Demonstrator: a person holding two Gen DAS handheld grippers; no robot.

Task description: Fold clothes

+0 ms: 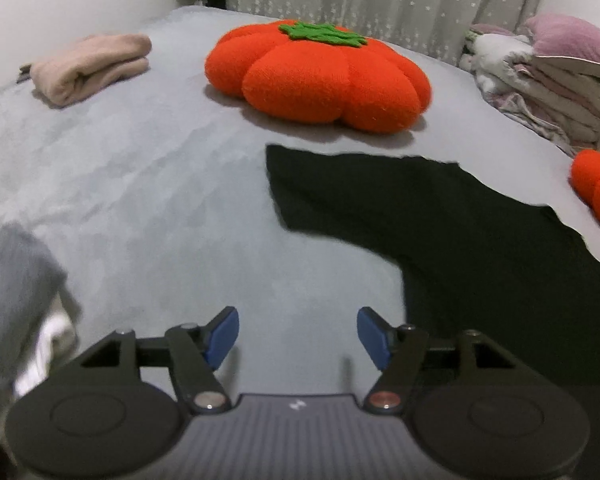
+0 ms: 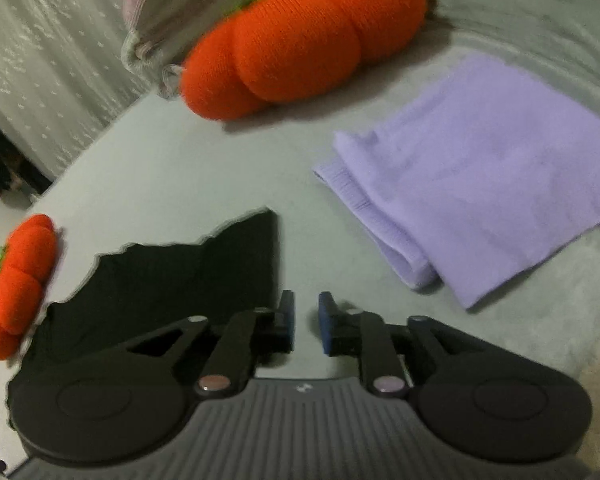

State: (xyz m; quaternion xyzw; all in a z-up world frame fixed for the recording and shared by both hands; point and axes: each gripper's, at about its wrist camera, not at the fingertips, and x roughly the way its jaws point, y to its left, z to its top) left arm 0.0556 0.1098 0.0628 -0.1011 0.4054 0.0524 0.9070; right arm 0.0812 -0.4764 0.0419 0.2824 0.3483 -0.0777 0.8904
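A black garment point(image 1: 460, 240) lies flat on the grey bed point(image 1: 160, 200), ahead and to the right of my left gripper point(image 1: 298, 334). That gripper hangs wide open over bare bedding, nothing between its blue pads point(image 1: 224, 336). In the right wrist view the same black garment point(image 2: 180, 280) lies to the left of my right gripper point(image 2: 306, 320). Its fingers stand only a narrow gap apart and hold nothing; the left one is at the garment's right edge. A folded lilac garment point(image 2: 480, 200) lies ahead on the right.
A pumpkin-shaped orange cushion point(image 1: 320, 76) sits mid-bed, and a second orange cushion point(image 2: 300, 40) lies near a pile of bedding point(image 1: 540, 80). A folded pink garment point(image 1: 92, 68) rests far left. Grey cloth point(image 1: 12, 280) hangs blurred at the near left. Curtains point(image 1: 380, 0) hang behind.
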